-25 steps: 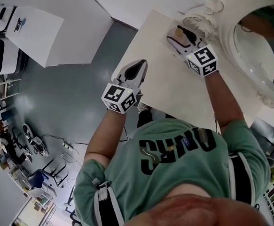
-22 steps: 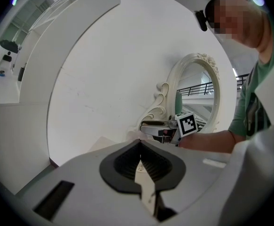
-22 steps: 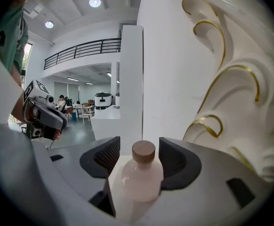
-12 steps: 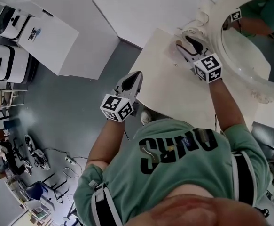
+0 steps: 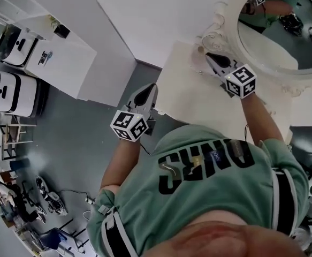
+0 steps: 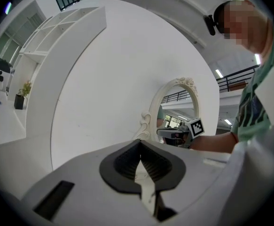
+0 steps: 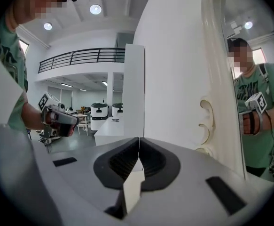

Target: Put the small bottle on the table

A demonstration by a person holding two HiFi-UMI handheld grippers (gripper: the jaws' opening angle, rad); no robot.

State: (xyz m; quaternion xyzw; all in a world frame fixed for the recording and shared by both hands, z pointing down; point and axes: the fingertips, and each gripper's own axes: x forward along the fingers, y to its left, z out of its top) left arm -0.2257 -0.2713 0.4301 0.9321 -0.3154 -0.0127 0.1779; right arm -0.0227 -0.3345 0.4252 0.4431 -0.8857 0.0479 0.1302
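My right gripper [image 5: 209, 55] hovers over the far corner of the white table [image 5: 185, 103], by the foot of the mirror frame. Its jaws are closing and meet tip to tip; in the right gripper view [image 7: 138, 140] nothing is between them. A small tan-topped shape, probably the small bottle [image 5: 200, 49], sits just beyond the tips, too small to tell clearly. My left gripper [image 5: 149, 88] hangs at the table's left edge, shut and empty, as the left gripper view [image 6: 140, 144] shows.
An oval mirror [image 5: 268, 33] in an ornate white frame stands at the table's back right against the wall. Left of the table lies grey floor [image 5: 81, 138] with a white cabinet [image 5: 59, 63] and white machines [image 5: 8, 92].
The right gripper's jaws, open around the bottle a second ago, are now shut and empty. It has moved toward the mirror corner. The left gripper slid left to the table's edge.
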